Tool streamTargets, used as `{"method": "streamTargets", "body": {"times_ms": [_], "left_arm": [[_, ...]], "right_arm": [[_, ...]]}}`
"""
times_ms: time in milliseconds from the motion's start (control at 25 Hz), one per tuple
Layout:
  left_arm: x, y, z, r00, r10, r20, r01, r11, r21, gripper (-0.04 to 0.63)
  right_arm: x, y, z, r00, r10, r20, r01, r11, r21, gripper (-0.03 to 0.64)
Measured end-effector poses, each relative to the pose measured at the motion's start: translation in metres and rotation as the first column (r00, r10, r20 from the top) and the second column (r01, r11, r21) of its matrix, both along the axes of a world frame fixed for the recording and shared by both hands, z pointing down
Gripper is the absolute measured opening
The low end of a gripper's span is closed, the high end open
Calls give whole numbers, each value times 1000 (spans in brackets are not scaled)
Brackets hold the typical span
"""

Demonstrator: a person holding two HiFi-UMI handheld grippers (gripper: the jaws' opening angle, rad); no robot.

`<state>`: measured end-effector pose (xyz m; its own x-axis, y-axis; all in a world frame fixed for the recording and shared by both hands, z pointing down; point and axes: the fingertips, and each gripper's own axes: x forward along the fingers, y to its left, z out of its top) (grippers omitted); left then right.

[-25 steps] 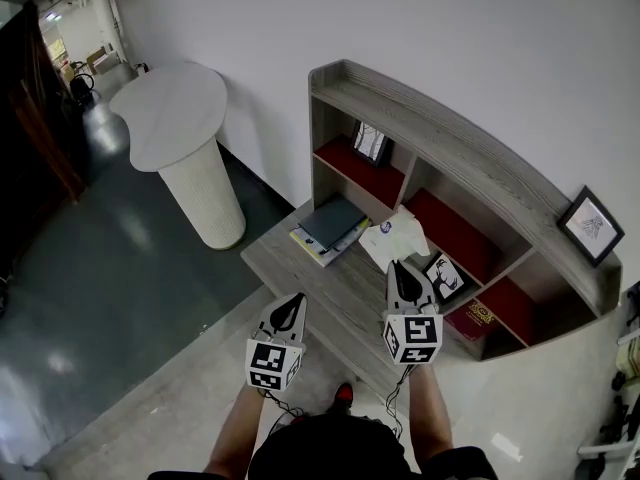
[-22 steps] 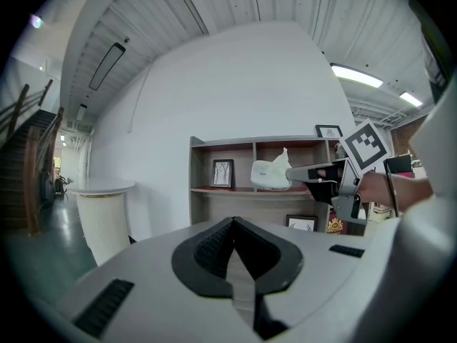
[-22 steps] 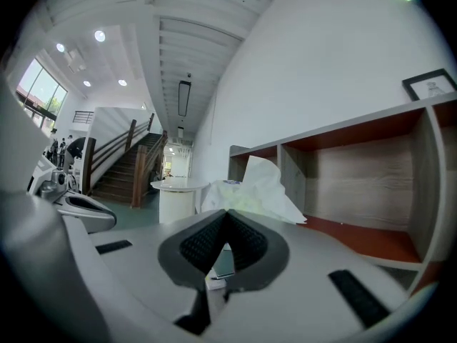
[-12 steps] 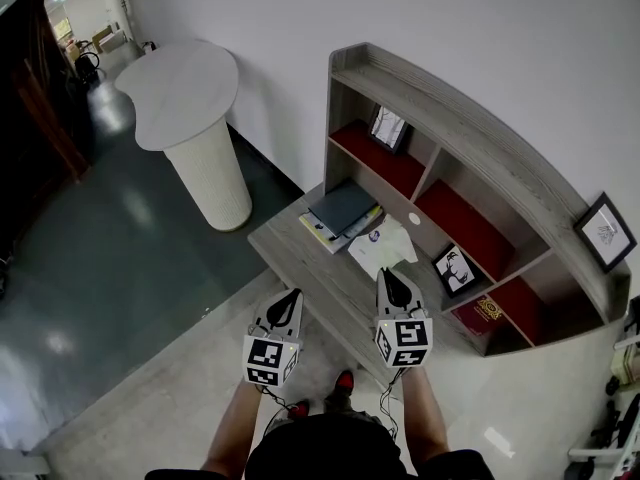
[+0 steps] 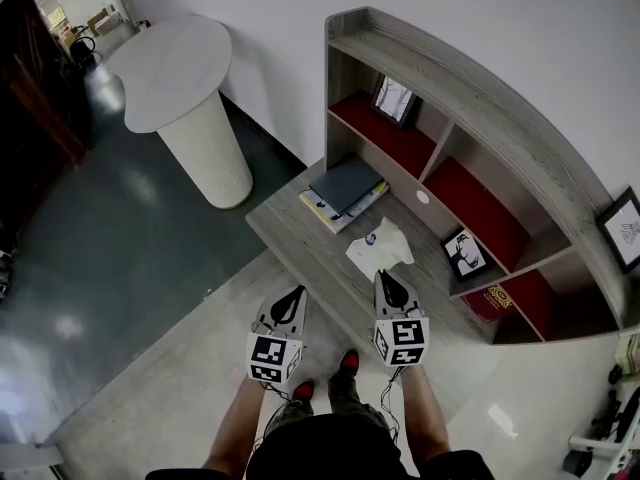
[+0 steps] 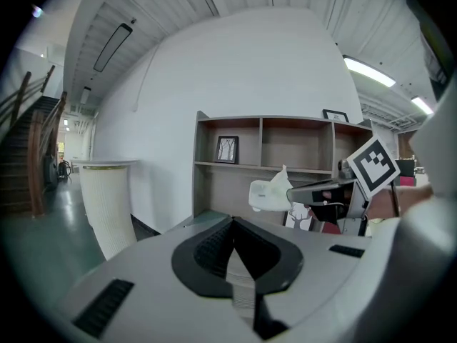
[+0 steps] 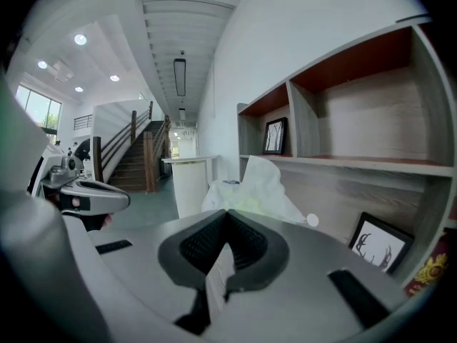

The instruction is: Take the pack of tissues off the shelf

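The pack of tissues (image 5: 380, 248) is a soft white packet with a small blue mark. My right gripper (image 5: 384, 276) is shut on its near end and holds it above the front of the grey desk (image 5: 290, 238), clear of the shelf unit (image 5: 480, 98). In the right gripper view the pack (image 7: 251, 186) bulges just beyond the closed jaw tips (image 7: 227, 211). In the left gripper view it (image 6: 269, 194) hangs from the right gripper (image 6: 291, 190) in front of the shelf. My left gripper (image 5: 297, 292) is shut and empty, left of the right one, over the floor.
Stacked books (image 5: 345, 190) lie on the desk's left part. Framed pictures stand in the shelf (image 5: 395, 98) and on the desk (image 5: 464, 253), with a red book (image 5: 497, 300) at the right. A round white pedestal table (image 5: 170, 68) stands at the left. The person's feet (image 5: 345, 363) are near the desk edge.
Both grippers have drawn back from the shelf toward the desk's front edge. The tissue pack came along in the right gripper, away from the shelf.
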<state>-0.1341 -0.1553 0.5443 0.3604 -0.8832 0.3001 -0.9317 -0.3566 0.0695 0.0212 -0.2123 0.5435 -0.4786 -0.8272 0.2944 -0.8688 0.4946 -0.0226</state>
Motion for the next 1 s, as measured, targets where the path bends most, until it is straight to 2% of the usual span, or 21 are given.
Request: {"method": "streamTargets", "body": {"times_ms": [640,1000], "left_arm": [[7,7,77,999,-43,0,43,990,-134,6],[5,15,115,997,-71,4,70,977,-201,6]], "right_arm": [[5,13,116,1000,-25,14,28,977,-209,28],[0,16,171,999,-46,-4,43,958,-282,28]]}}
